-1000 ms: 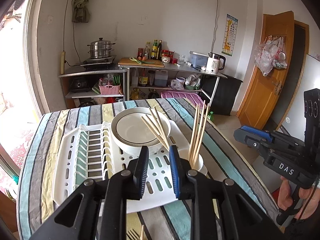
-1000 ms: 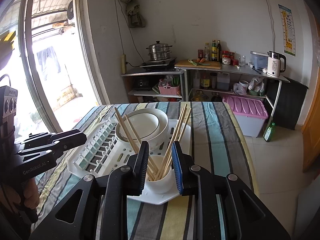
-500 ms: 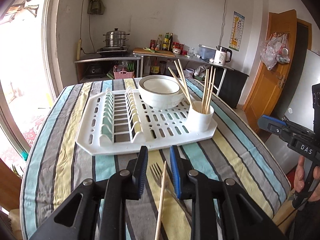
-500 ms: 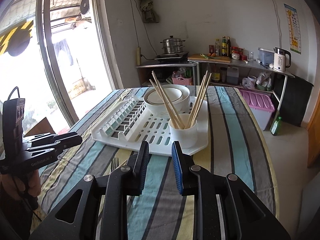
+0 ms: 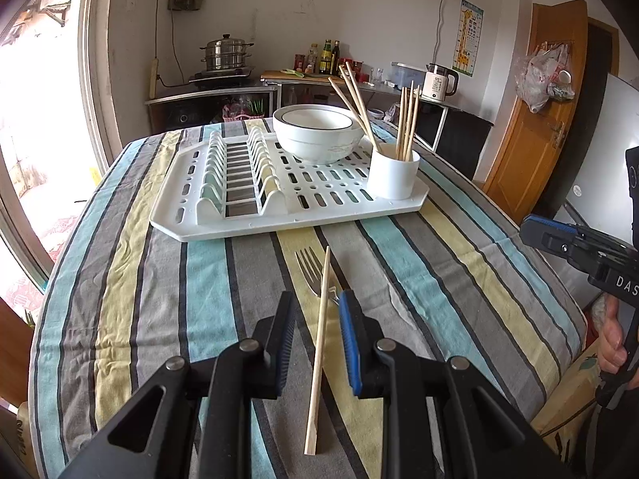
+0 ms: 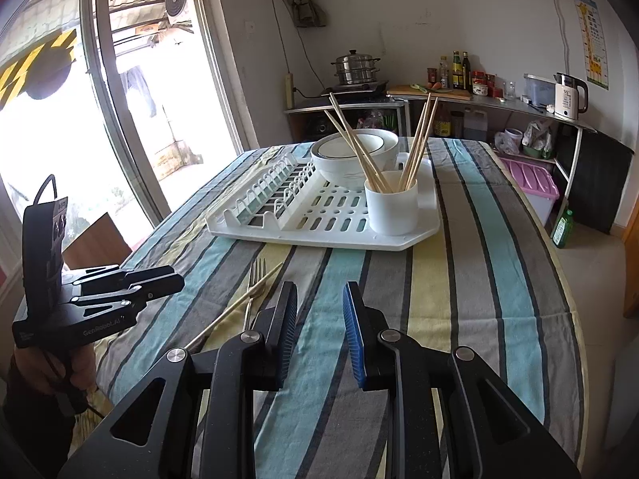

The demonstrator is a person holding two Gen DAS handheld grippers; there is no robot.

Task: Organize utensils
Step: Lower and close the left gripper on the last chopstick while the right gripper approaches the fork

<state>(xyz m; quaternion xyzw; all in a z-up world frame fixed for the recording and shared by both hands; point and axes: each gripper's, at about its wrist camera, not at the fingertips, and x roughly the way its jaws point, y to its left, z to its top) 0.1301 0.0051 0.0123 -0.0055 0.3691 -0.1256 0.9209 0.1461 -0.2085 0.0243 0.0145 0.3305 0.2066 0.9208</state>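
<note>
The surface (image 5: 459,263), covered by a striped cloth, fills more of both views than a second ago, when the cameras sat close over the rack; both have pulled back toward its near edge. The white dish rack (image 5: 239,223) now stands farther off, well beyond the fingertips. On it the white bowl (image 5: 319,135) sits at the back, and the white cup (image 5: 393,175) at the right front corner holds several chopsticks (image 5: 407,119) leaning out to both sides, as before.

The left hand-held gripper (image 5: 317,311) hovers low over the cloth, released, its jaws parted with nothing pinched. A loose single chopstick (image 5: 319,343) lies on the cloth in the gap between them, running toward the rack; a second ago only its tip showed at the bottom of the left view. A fork (image 5: 311,271) lies just beside it, tines toward the rack, its handle passing under the chopstick.

The right hand-held gripper (image 6: 319,307) is also released and empty, held over bare cloth to the right of the fork (image 6: 255,279) and well apart from it.
</note>
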